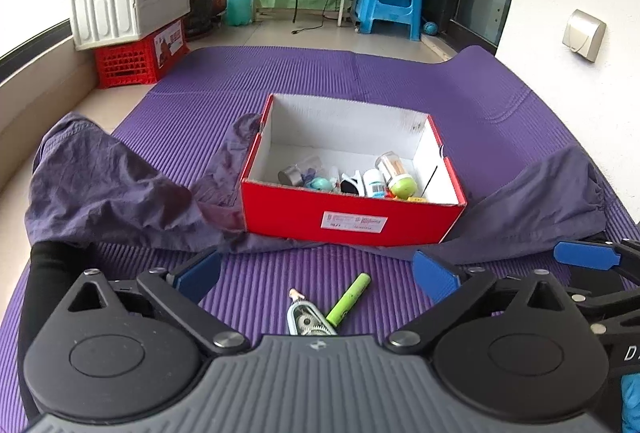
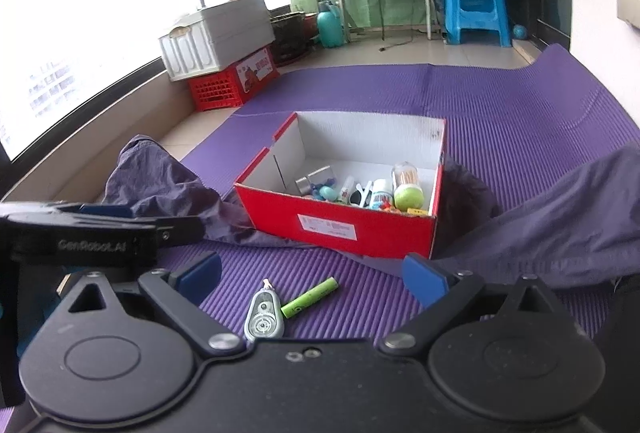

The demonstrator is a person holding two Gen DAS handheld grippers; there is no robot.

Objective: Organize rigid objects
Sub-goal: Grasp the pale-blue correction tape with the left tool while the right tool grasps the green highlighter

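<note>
Left wrist view: my left gripper (image 1: 318,275) w/ jaws spread wide, nothing between the blue pads. Just near of them on the ribbed purple foam mat (image 1: 400,73) lie a slim green battery (image 1: 347,299) and a clear correction-tape dispenser (image 1: 306,321), its near end cut off by my gripper body. Farther off, a red cardboard box (image 1: 352,221), white inside, holds small items incl. a toothpick jar (image 1: 394,169); crumpled dark cloth (image 1: 120,185) flanks both sides.

Right wrist view: my right gripper (image 2: 312,279) also wide open, empty. Battery (image 2: 310,297) touches dispenser (image 2: 264,319), both between the pads & near. Box (image 2: 340,225) beyond. Left gripper's black arm (image 2: 88,233) blocks the left side; box contents too small to make out fully.
</note>
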